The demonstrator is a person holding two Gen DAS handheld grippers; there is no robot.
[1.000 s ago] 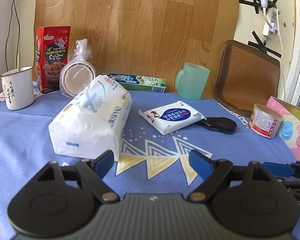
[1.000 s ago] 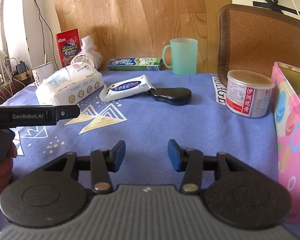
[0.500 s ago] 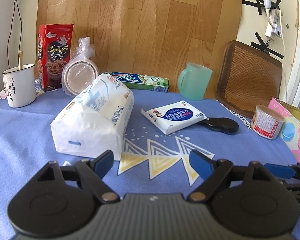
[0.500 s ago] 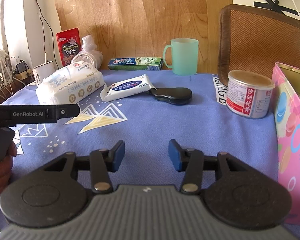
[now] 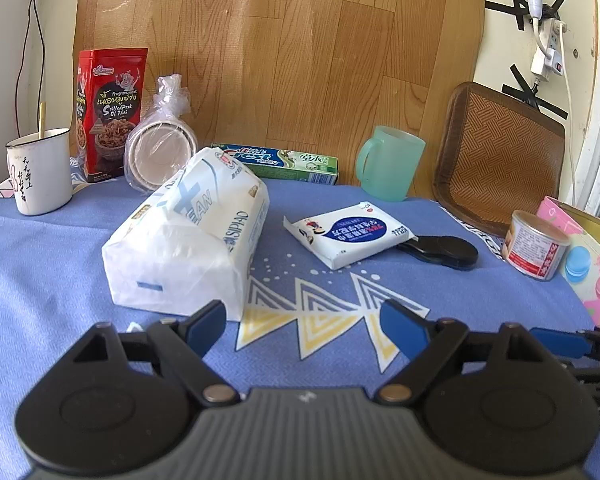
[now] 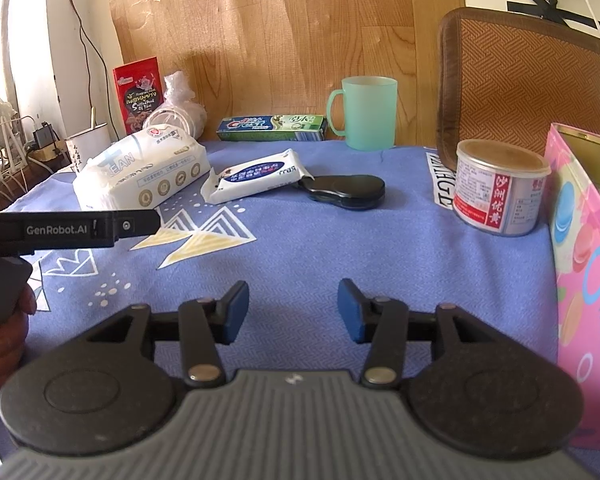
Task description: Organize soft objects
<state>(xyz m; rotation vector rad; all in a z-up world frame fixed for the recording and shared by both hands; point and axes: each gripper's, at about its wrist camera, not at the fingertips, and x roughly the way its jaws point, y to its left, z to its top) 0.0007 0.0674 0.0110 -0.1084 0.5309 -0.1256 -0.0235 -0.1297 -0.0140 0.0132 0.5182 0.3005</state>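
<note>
Both claws hover released over the blue tablecloth [image 5: 40,264], nothing between their pads. From the left gripper [image 5: 302,326], the large tissue pack [image 5: 188,240] lies at eleven o'clock, just beyond its left pad, and the small wet-wipe packet [image 5: 348,234] at one o'clock, its far end resting on a black case [image 5: 444,250]. From the right gripper [image 6: 293,312], both packs lie at eleven o'clock, near each other; a labelled tin [image 6: 500,188] stands at two o'clock beside a pink box [image 6: 584,264].

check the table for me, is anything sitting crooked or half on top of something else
Yes: the small wipes pack lies askew, one corner propped on the black case. The big tissue pack sits at a slant too. Nothing is spilled.
</note>
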